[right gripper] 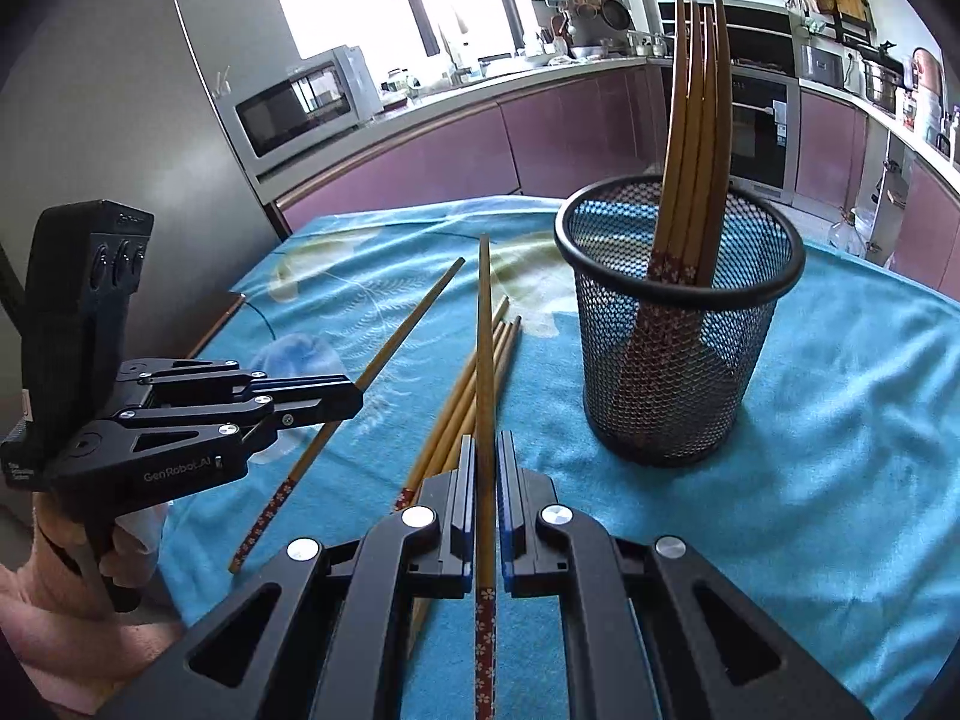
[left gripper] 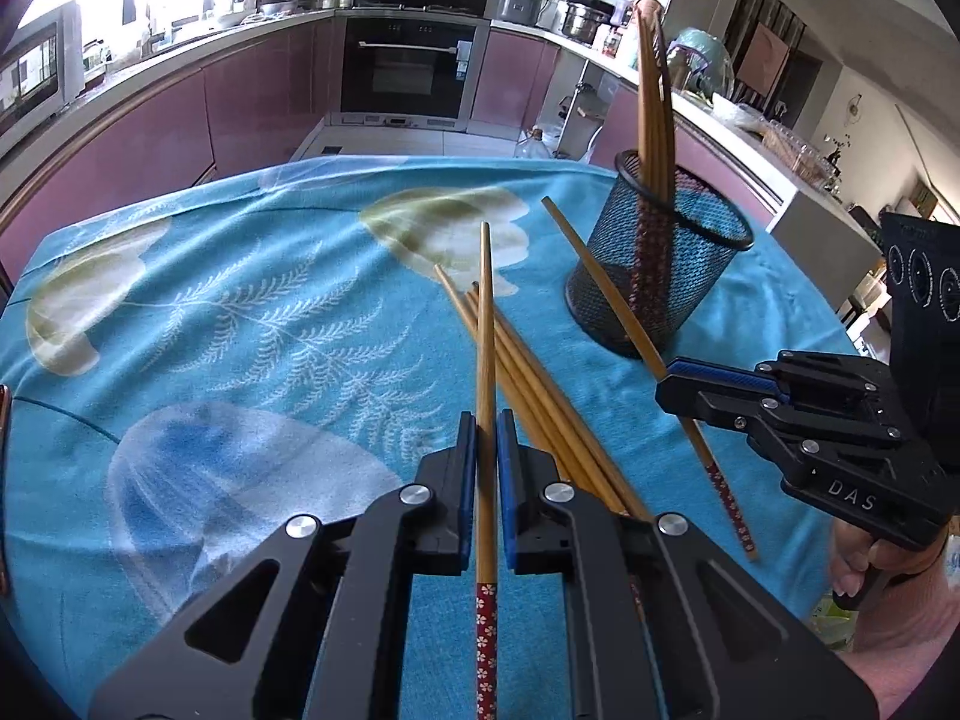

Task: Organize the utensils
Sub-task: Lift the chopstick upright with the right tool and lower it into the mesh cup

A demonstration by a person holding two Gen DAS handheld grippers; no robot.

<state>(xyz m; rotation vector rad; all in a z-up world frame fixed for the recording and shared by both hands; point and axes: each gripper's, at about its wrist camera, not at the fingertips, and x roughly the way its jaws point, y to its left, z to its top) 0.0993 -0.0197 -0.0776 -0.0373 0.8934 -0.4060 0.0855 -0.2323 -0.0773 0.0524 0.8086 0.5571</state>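
My left gripper [left gripper: 487, 432] is shut on a wooden chopstick [left gripper: 486, 324] with a red flowered end, held above the table. My right gripper [right gripper: 487, 450] is shut on another such chopstick [right gripper: 483, 348]. In the left wrist view the right gripper [left gripper: 666, 387] shows at the right with its chopstick [left gripper: 606, 294] slanting past the cup. In the right wrist view the left gripper [right gripper: 354, 399] shows at the left with its chopstick [right gripper: 408, 318]. A black mesh cup [right gripper: 678, 324], also in the left view [left gripper: 660, 276], holds several upright chopsticks [right gripper: 696, 120]. Several loose chopsticks [left gripper: 540, 396] lie on the cloth.
The table wears a blue flower-print cloth [left gripper: 240, 324]. Pink kitchen cabinets, an oven [left gripper: 414, 66] and a microwave [right gripper: 300, 102] stand behind the table. A brown flat object [right gripper: 219, 318] lies at the table's left edge.
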